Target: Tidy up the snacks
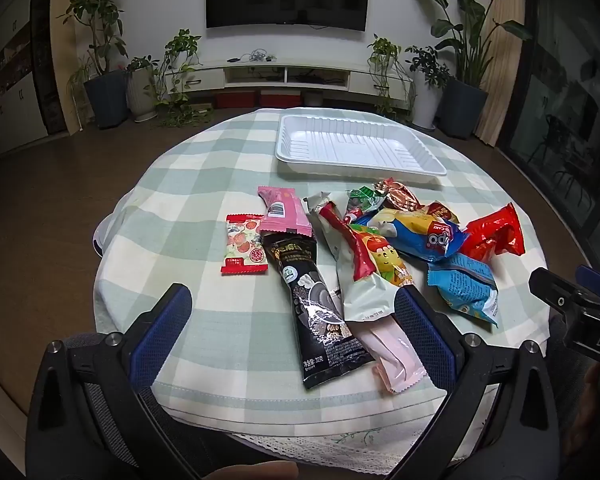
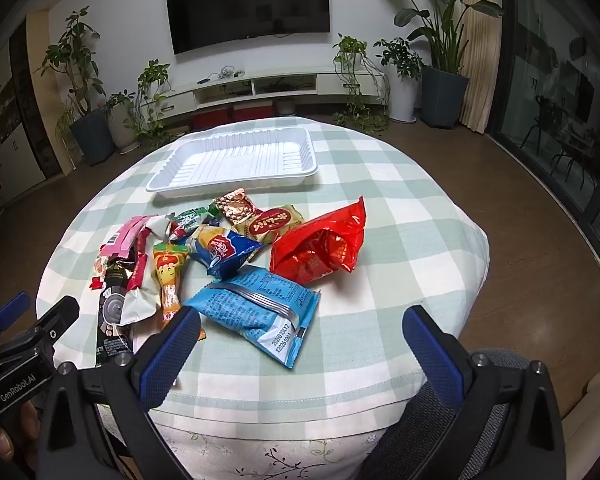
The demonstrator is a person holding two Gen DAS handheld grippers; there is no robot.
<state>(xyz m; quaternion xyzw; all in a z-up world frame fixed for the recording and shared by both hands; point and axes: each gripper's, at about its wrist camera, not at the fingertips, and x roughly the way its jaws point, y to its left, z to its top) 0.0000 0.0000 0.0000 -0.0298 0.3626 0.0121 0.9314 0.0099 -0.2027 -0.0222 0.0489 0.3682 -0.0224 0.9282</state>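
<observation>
showing both grippers spread and empty: right gripper (image 2: 300, 344) should probably pinch the blue packet (image 2: 256, 316) mid-body, then carry it to the white tray (image 2: 236, 182), left gripper (image 1: 292, 320) waiting.

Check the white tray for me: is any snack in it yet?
No. In the right wrist view the white tray shows only its bare ribbed floor, and the snack pile lies on the checked tablecloth in front of it.

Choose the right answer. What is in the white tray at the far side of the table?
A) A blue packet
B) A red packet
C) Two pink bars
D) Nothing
D: the white tray shows only its bare ribbed floor, while the red packet and blue packet lie on the checked tablecloth in front of it.
</observation>
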